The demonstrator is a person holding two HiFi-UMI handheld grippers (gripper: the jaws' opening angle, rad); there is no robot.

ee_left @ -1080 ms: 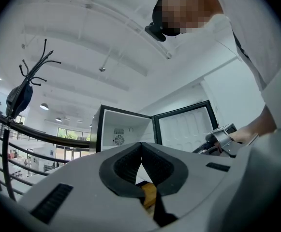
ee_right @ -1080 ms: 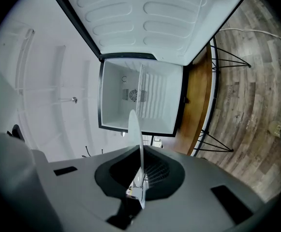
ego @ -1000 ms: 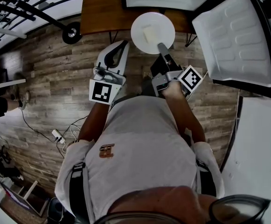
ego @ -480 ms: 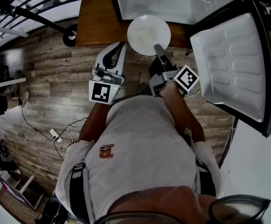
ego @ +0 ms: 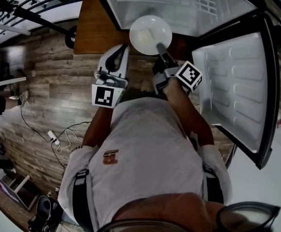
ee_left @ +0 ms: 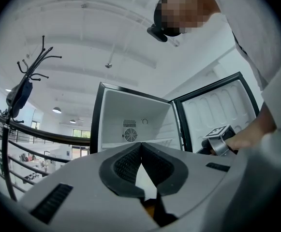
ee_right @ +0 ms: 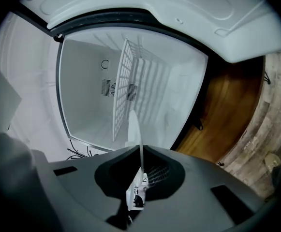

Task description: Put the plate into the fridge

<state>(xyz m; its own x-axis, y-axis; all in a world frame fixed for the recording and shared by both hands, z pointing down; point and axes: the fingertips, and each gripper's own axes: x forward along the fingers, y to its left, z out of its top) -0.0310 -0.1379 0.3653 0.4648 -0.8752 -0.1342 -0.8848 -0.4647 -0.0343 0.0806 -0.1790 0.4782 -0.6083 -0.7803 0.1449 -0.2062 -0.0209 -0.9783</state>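
A round white plate (ego: 150, 34) with a pale square piece on it hangs just before the open fridge (ego: 188, 6). My right gripper (ego: 160, 47) is shut on the plate's near rim. In the right gripper view the plate (ee_right: 133, 127) shows edge-on between the jaws of the right gripper (ee_right: 140, 153), facing the white fridge interior (ee_right: 87, 100). My left gripper (ego: 126, 47) is shut on nothing, just left of and below the plate. In the left gripper view the left gripper (ee_left: 141, 145) points up at the fridge (ee_left: 130, 115).
The fridge door (ego: 237, 81) stands swung open at the right. A wire shelf (ee_right: 123, 91) crosses the compartment. A brown wooden surface (ego: 97, 28) lies left of the fridge, over plank flooring (ego: 48, 95). Railings (ego: 29, 4) and a coat rack (ee_left: 26, 79) stand to the left.
The plate and right gripper have moved forward, up to the fridge opening. The fridge and its door now fill more of the head view. The left gripper has stayed alongside.
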